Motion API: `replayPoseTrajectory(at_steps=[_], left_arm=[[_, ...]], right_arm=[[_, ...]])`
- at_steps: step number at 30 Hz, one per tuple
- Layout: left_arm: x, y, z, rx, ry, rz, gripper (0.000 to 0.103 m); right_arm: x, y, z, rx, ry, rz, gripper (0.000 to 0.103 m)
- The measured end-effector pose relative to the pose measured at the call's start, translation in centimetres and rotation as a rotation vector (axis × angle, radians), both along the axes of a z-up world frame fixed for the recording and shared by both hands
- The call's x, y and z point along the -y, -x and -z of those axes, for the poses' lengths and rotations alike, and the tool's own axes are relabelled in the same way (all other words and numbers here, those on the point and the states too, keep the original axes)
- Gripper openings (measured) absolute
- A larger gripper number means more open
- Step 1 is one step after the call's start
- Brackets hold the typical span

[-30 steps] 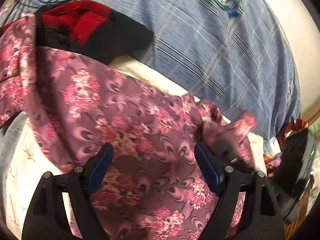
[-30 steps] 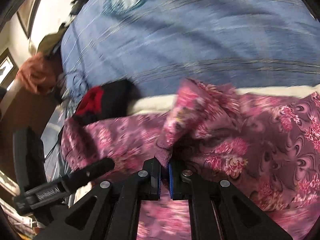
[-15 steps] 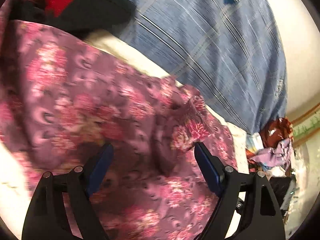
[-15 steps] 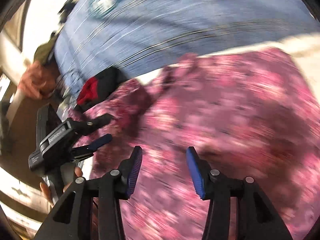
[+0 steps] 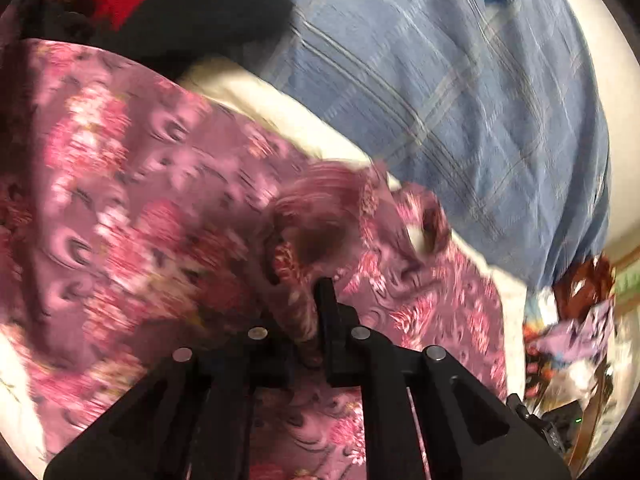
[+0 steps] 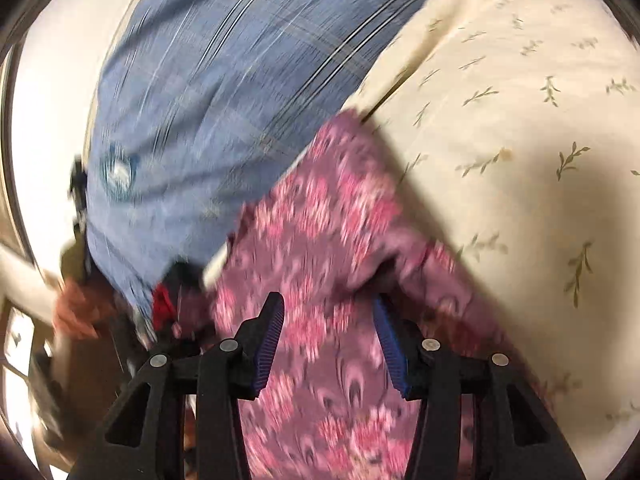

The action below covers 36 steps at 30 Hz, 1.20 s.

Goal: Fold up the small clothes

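Note:
A purple garment with pink flowers [image 5: 168, 208] lies spread on a cream sheet with a leaf print [image 6: 520, 128]. My left gripper [image 5: 308, 332] is shut on a bunched fold of the garment near its middle. My right gripper [image 6: 328, 340] is open and empty, its blue pads just above the garment [image 6: 320, 248] near its edge. Both views are blurred.
A blue plaid bedcover [image 5: 460, 80] lies beyond the garment. A black and red garment [image 5: 152, 12] lies at the far left of it. A pile of coloured clothes [image 5: 568, 328] sits at the right edge.
My left gripper went from open to shut on a fold of the floral garment. My right gripper let go of the garment, opened, and swung toward its edge by the cream sheet.

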<state>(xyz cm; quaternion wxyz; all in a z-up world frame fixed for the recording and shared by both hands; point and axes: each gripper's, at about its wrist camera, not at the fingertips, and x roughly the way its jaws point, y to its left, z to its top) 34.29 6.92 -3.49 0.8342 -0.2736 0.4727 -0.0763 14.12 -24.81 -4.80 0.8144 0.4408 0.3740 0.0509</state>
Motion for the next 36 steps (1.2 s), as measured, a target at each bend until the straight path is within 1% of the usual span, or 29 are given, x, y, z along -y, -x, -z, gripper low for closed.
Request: replayPoseTrajectory(at_steps=[1,2,4,5,7,8,9,10,11,13,14,15,17,18,19,20,21,22,23,24,25,26,29,30,31,32,33,34,36], left_arm=[[-0.3,0.1,-0.4,0.01,-0.023,-0.011,0.007],[-0.5,0.2,-0.7,0.016,-0.016,-0.011,0.007],[-0.7,0.5,-1.3,0.026,-0.009,-0.019,0.007],[-0.9,0.8,-1.7,0.031,-0.019,-0.025,0.007],[-1.6,1.6,-2.0,0.032,-0.026,-0.039,0.007],[-2.0,1.9,-1.8,0.022,-0.025,-0.048,0.007],[-2.3,2.0,-1.4,0.006,-0.022,-0.048,0.009],[-2.5,2.0,-0.6,-0.03,-0.019,-0.045,0.01],[-2.5,2.0,0.3,-0.069,-0.012,-0.041,0.01],[-2.8,2.3,1.2,-0.098,0.024,-0.039,0.01],[-3.1,2.7,0.9,-0.096,0.044,-0.043,0.01],[-3.4,3.0,0.4,-0.09,0.063,-0.043,0.012],[-4.6,4.2,-1.3,-0.034,0.118,-0.075,0.019],[-5.0,4.8,-2.2,0.005,0.133,-0.101,0.027],[-5.7,5.7,-3.4,0.067,0.143,-0.134,0.039],[-6.0,6.4,-4.6,0.124,0.135,-0.158,0.044],[-6.1,6.9,-5.5,0.172,0.11,-0.174,0.054],[-5.6,7.1,-6.5,0.231,0.068,-0.162,0.068],[-5.0,6.9,-6.8,0.248,0.041,-0.132,0.073],[-4.3,6.3,-6.7,0.241,0.003,-0.11,0.074],[-3.4,5.5,-6.2,0.215,-0.027,-0.079,0.074],[-2.6,4.7,-5.2,0.181,-0.036,-0.038,0.074],[-1.0,2.1,-0.7,-0.015,-0.076,0.02,0.073],[-0.8,1.8,0.0,-0.033,-0.083,0.018,0.071],[-0.6,1.8,-0.2,-0.009,-0.12,0.011,0.069],[-0.2,1.8,-0.5,-0.005,-0.155,0.019,0.068],[-0.1,1.8,-0.6,-0.011,-0.158,0.029,0.068],[-0.1,1.8,-0.6,-0.007,-0.141,0.031,0.068],[-0.6,1.9,-0.6,-0.008,-0.116,0.028,0.068]], right_arm=[[0.5,-0.3,0.6,-0.004,-0.036,0.044,0.049],[0.9,-0.5,1.0,-0.007,-0.068,0.07,0.048],[1.7,-1.0,2.1,0.01,-0.165,0.118,0.029],[1.9,-1.4,2.1,0.011,-0.183,0.107,0.005],[1.5,-1.6,0.8,0.063,-0.151,0.094,0.004],[1.1,-1.5,-0.2,0.097,-0.101,0.078,0.004],[0.9,-1.4,-0.5,0.102,-0.072,0.065,0.004],[0.8,-1.3,-0.3,0.091,-0.052,0.06,0.004],[0.8,-1.3,0.7,0.048,-0.039,0.062,0.004],[1.1,-1.1,2.9,-0.034,-0.043,0.061,0.001],[1.4,-0.6,3.1,-0.014,-0.062,0.06,0.001],[1.3,-0.1,2.6,-0.016,-0.042,0.055,0.005],[1.0,0.6,1.5,-0.036,0.007,0.036,0.012],[0.7,0.9,1.0,-0.053,0.023,0.019,0.012],[0.3,1.4,0.2,-0.054,0.023,-0.004,0.012],[-0.1,1.5,-0.5,-0.026,0.028,-0.025,0.012],[-0.6,1.5,-1.6,0.008,0.055,-0.039,0.012],[-1.1,1.4,-3.0,0.056,0.112,-0.05,0.013],[-1.5,1.2,-3.8,0.09,0.148,-0.06,0.019],[-2.2,0.4,-4.7,0.132,0.204,-0.069,0.029],[-2.7,-0.5,-5.2,0.151,0.258,-0.067,0.033],[-2.9,-1.3,-5.2,0.151,0.292,-0.067,0.034],[-3.5,-4.5,-3.4,0.089,0.388,-0.067,0.034],[-3.5,-5.2,-2.5,0.059,0.404,-0.067,0.034],[-3.4,-5.6,-1.6,0.027,0.412,-0.071,0.034],[-3.3,-6.0,-0.2,-0.018,0.422,-0.077,0.031],[-3.4,-5.7,0.4,0.017,0.445,-0.085,0.031],[-3.8,-5.1,0.5,0.067,0.485,-0.085,0.033],[-4.4,-4.8,0.3,0.077,0.51,-0.098,0.041]])
